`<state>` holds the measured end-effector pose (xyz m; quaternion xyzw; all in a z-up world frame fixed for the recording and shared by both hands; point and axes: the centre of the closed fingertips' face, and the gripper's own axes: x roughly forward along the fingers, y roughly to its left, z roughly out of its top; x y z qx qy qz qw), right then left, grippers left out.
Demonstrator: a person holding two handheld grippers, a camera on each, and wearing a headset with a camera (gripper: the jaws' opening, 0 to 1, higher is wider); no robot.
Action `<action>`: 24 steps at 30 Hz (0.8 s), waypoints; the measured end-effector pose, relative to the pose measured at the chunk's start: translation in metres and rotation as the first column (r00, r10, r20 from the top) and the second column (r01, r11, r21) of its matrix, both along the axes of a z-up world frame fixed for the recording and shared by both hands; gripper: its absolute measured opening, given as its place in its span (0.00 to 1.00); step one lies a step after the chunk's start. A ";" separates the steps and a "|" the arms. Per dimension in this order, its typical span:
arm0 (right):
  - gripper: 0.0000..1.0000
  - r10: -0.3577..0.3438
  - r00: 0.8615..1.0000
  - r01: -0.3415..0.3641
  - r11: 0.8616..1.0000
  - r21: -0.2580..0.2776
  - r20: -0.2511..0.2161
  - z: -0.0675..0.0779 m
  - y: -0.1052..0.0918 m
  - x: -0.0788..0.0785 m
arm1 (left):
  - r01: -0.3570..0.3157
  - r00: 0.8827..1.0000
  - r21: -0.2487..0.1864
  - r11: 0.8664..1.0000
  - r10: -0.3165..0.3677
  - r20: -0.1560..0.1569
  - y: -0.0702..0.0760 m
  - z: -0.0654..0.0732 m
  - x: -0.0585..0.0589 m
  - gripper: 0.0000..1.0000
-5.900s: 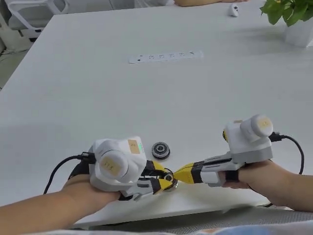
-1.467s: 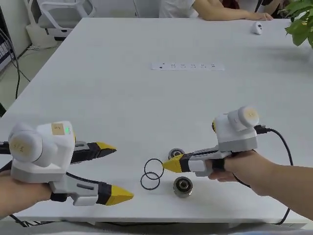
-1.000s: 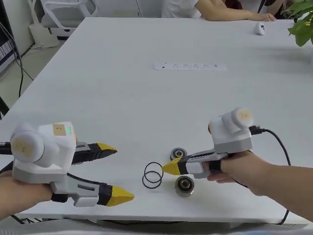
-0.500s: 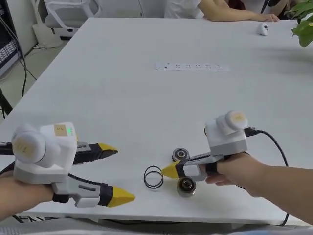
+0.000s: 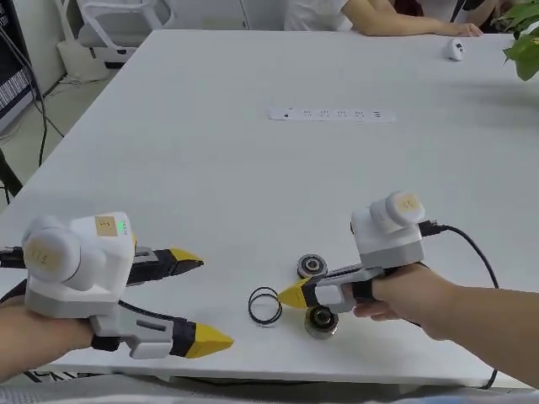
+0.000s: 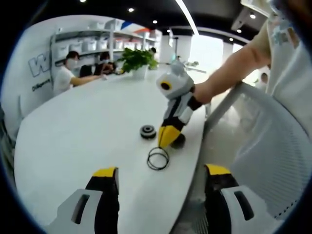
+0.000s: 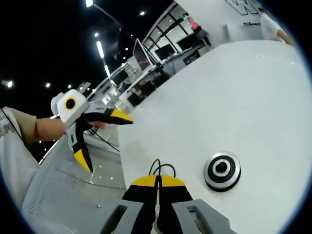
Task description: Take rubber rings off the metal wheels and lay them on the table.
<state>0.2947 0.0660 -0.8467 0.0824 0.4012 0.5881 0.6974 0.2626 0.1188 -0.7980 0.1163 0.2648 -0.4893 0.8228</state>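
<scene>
Head view: rubber rings (image 5: 264, 305) lie flat, nine o'clock of the clenched right gripper (image 5: 290, 295); left gripper (image 5: 204, 300) gapes. Right gripper view: wheel (image 7: 222, 170) hub-up.

Two overlapping rubber rings (image 5: 264, 305) lie on the table (image 5: 168, 143), at nine o'clock of the right hand-held gripper (image 5: 290, 295), its jaws pressed together.

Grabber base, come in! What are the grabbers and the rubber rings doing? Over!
Left gripper open, empty. Right gripper shut, tip beside two rubber rings lying on the table. Metal wheels close by. Nothing in the way.
</scene>
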 end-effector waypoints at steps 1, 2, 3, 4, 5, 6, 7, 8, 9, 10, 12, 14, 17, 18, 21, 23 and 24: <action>0.00 0.001 1.000 -0.001 1.000 -0.001 0.000 0.000 0.000 0.000 | 0.001 1.000 0.001 1.000 -0.001 0.000 0.000 0.000 0.000 0.72; 0.00 0.002 1.000 -0.002 1.000 -0.002 -0.001 -0.001 0.001 0.000 | 0.001 1.000 0.002 1.000 -0.001 -0.001 0.000 0.000 -0.001 0.72; 0.00 0.002 1.000 -0.002 1.000 -0.004 -0.001 -0.001 0.001 0.000 | 0.001 1.000 0.003 1.000 -0.001 -0.002 0.000 0.000 -0.001 0.72; 0.00 0.004 1.000 -0.004 1.000 -0.007 -0.001 -0.002 0.001 -0.001 | 0.000 1.000 0.003 1.000 0.000 -0.002 0.001 -0.001 -0.001 0.72; 0.00 0.004 1.000 -0.004 1.000 -0.008 -0.001 -0.002 0.001 -0.001 | 0.000 1.000 0.003 1.000 0.000 -0.002 0.001 0.000 -0.001 0.72; 0.00 0.002 1.000 -0.002 1.000 -0.011 0.002 -0.003 0.001 0.000 | -0.002 1.000 0.003 1.000 0.002 -0.002 0.002 0.000 0.000 0.72; 0.00 0.001 1.000 -0.001 1.000 -0.015 0.003 -0.004 0.000 0.000 | -0.003 1.000 0.004 1.000 0.003 -0.002 0.002 0.000 0.000 0.72; 0.00 0.001 1.000 -0.001 1.000 -0.016 0.004 -0.004 0.000 0.000 | -0.003 1.000 0.006 1.000 0.003 -0.001 0.003 0.000 0.000 0.72; 0.00 -0.002 1.000 0.002 1.000 -0.018 0.005 -0.004 0.000 0.001 | -0.004 1.000 0.009 1.000 0.004 -0.002 0.004 -0.001 0.000 0.72; 0.00 -0.005 1.000 0.006 1.000 -0.018 0.005 -0.005 0.000 0.002 | -0.004 1.000 0.011 1.000 0.005 -0.002 0.005 -0.002 0.000 0.72; 0.00 -0.008 1.000 0.008 1.000 -0.021 0.003 -0.005 0.000 0.002 | -0.006 1.000 0.012 1.000 0.006 -0.004 0.005 -0.002 0.000 0.72; 0.00 -0.007 1.000 0.007 1.000 -0.024 0.004 -0.006 -0.001 0.001 | -0.006 1.000 0.013 1.000 0.006 -0.005 0.005 -0.003 0.000 0.72; 0.00 -0.007 1.000 0.008 1.000 -0.027 0.006 -0.007 0.000 0.001 | -0.003 1.000 0.013 1.000 0.003 -0.005 0.005 -0.003 0.000 0.72; 0.00 -0.009 1.000 0.009 1.000 -0.030 0.010 -0.008 0.000 0.001 | -0.002 1.000 0.013 1.000 0.002 -0.006 0.004 -0.003 0.000 0.72; 0.00 -0.015 1.000 0.015 0.999 -0.033 0.019 -0.009 0.000 0.003 | -0.001 1.000 0.013 1.000 0.001 -0.007 0.004 -0.003 0.000 0.72; 0.00 -0.015 1.000 0.016 0.999 -0.036 0.024 -0.010 -0.001 0.004 | 0.000 1.000 0.015 1.000 0.000 -0.009 0.004 -0.003 0.000 0.72; 0.00 -0.015 1.000 0.016 0.999 -0.036 0.025 -0.010 -0.001 0.004 | 0.001 1.000 0.016 1.000 -0.001 -0.010 0.004 -0.004 0.000 0.72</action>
